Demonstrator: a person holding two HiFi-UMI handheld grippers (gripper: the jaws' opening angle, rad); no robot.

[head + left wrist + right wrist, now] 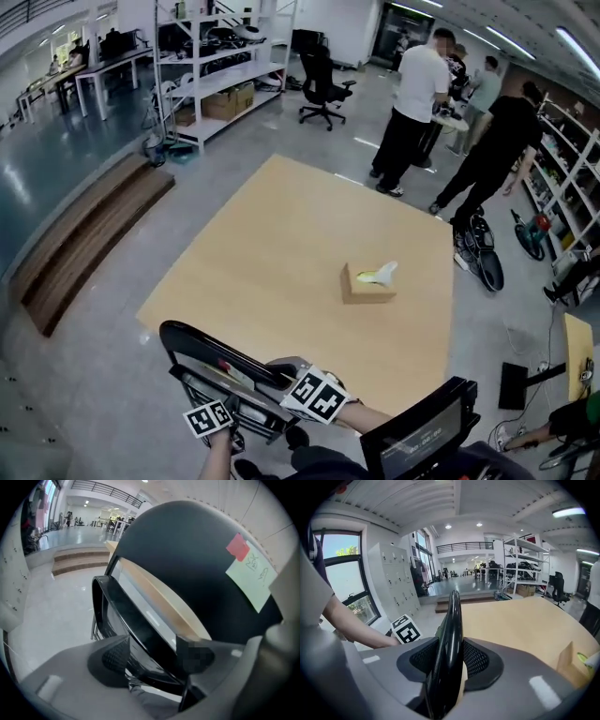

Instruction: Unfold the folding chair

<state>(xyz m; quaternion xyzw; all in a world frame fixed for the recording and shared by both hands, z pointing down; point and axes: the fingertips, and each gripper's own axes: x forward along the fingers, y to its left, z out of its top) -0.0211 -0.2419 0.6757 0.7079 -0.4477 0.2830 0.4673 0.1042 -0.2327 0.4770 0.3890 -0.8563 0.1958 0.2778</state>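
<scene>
The black folding chair (211, 358) stands folded at the near edge of the wooden platform. In the right gripper view my right gripper (450, 660) is shut on the chair's thin black top rim (452, 620), one pad on each side. In the left gripper view my left gripper (154, 657) stands wide open lower on the chair, with a black frame bar (140, 630) running between its pads. The backrest (187, 559) fills that view and carries a red tag (238, 547) and a pale green note (253, 579). Both marker cubes (314, 394) show in the head view.
A light wooden platform (281, 244) lies ahead with a tissue box (367, 281) on it. Several people (412, 103) stand at the back right, with an office chair (323, 84) and shelving (216, 66) behind. Wooden steps (84, 234) lie to the left. A black screen (422, 436) is near my right arm.
</scene>
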